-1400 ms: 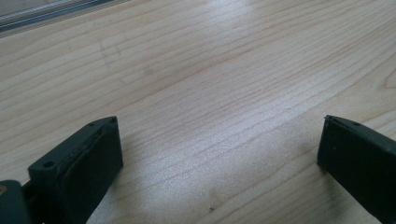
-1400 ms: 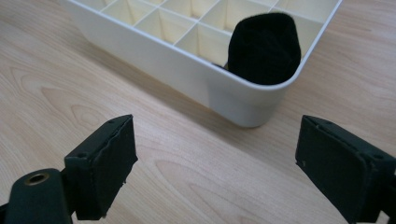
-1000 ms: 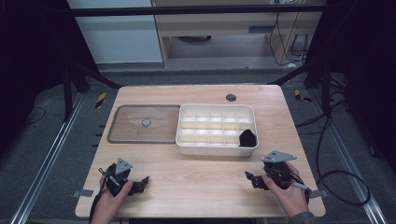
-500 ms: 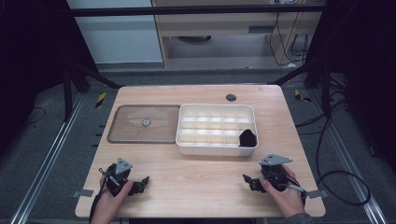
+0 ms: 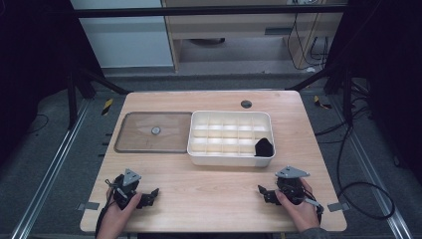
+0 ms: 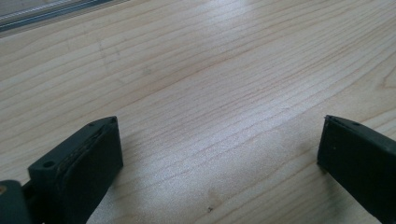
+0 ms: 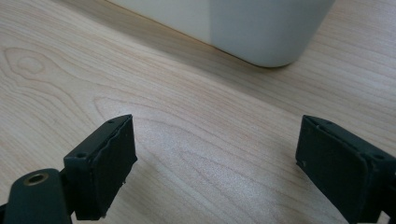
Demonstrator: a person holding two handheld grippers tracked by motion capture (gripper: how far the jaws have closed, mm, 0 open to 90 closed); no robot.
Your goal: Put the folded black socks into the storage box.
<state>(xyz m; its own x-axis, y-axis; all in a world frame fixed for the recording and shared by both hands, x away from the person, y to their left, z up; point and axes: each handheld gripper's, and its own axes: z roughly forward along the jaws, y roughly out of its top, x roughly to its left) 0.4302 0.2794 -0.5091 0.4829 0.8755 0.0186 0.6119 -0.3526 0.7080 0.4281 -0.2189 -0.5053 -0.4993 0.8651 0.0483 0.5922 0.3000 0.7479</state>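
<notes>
Nearest the person, both grippers rest low on the wooden table (image 5: 214,189) with nothing between their jaws. The left gripper (image 5: 149,195) sits at about seven o'clock of the tabletop, its jaws spread wide over bare wood grain in the left gripper view. The right gripper (image 5: 264,193) sits at about five o'clock, jaws likewise wide apart, aimed toward the near corner of the white compartment tray (image 7: 243,28).

That tray (image 5: 199,149) lies just past the table's middle, and the thing nearest the right gripper is the black object (image 5: 263,147) in its compartment at four o'clock, the near right corner. If that piece is what gets picked, the right gripper looks better placed: I would lift it clear of the wood first, come over the tray's near wall from above, and keep the jaws wide until they straddle the piece (the dividers leave little room to sweep sideways). Closing gently seems wise, since the piece may be soft.

Beside the tray at nine o'clock lies a flat clear lid (image 5: 134,144) with a small round knob (image 5: 156,130); a dark round fitting (image 5: 246,104) sits near the table's far edge at twelve.

What the black object is I cannot tell: it reads as a dark lump, its shape lost against the tray wall. The tray's other compartments look empty, though their floors are partly hidden by the dividers.
</notes>
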